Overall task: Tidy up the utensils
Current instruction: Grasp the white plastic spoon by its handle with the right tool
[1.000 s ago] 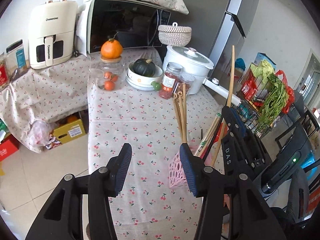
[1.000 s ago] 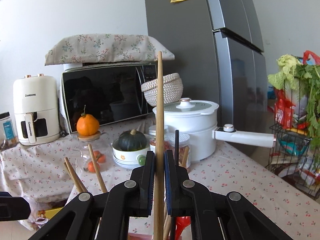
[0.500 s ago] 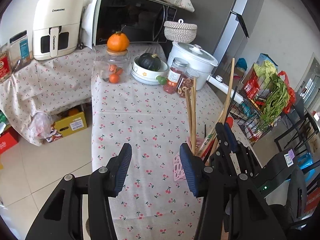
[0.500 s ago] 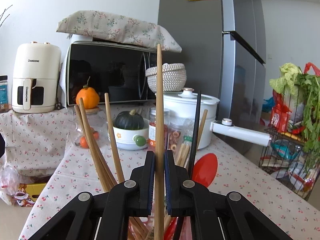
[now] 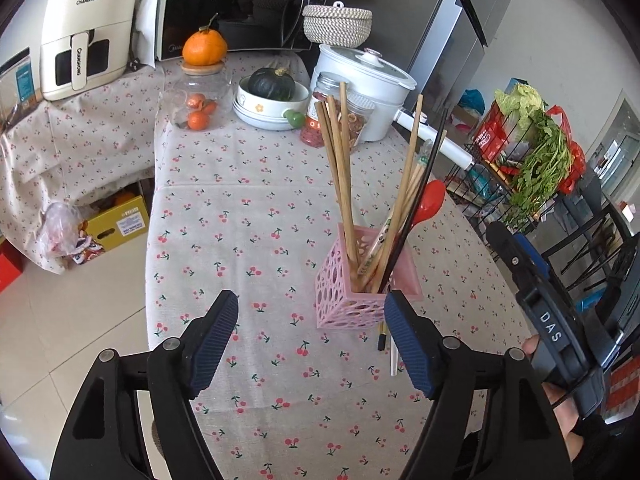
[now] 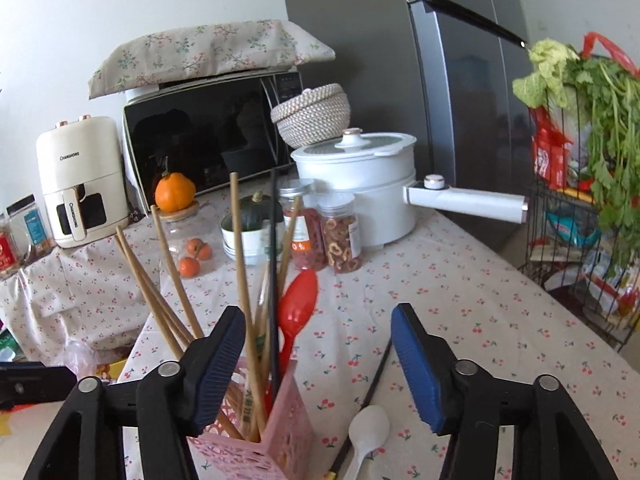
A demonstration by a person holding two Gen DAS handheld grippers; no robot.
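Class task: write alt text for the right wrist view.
The open right gripper hovers beside a pink utensil holder holding wooden chopsticks and a red spoon. A white spoon and black chopstick lie on the cherry-print tablecloth.

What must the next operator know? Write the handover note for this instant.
Left tongs: open, empty, jaws have just been opening, close beside the pink holder.
Right tongs: open, empty, jaws have just been opening, over the holder.
Done: wooden chopsticks, standing black chopstick and red spoon are in the holder.
Left: white spoon and loose black chopstick lie on the tablecloth beside the holder; they probably go in next.
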